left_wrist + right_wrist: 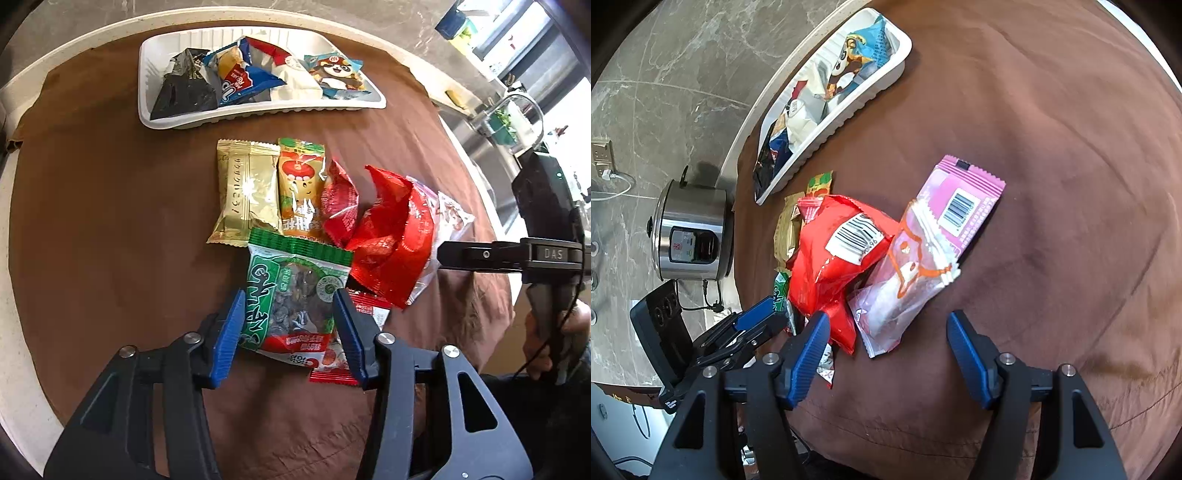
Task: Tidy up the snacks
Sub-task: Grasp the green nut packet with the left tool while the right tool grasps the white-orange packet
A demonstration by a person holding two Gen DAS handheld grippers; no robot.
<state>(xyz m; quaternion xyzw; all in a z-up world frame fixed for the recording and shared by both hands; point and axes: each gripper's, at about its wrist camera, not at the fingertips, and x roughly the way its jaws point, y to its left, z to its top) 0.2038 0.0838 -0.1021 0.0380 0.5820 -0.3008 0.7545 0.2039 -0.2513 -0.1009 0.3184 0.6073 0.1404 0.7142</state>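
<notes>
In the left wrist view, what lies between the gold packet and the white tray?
Nothing. The left wrist view shows only bare brown cloth between the gold packet and the near rim of the white tray, which already holds several snacks.

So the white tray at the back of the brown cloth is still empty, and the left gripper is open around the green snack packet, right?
Not quite. The white tray already holds several snack packets, as the left wrist view shows. The rest holds: the left gripper is open around the green snack packet.

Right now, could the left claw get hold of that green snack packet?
Probably yes: the left claw is open, its blue fingers either side of the green packet, which lies on top with nothing covering it.
</notes>
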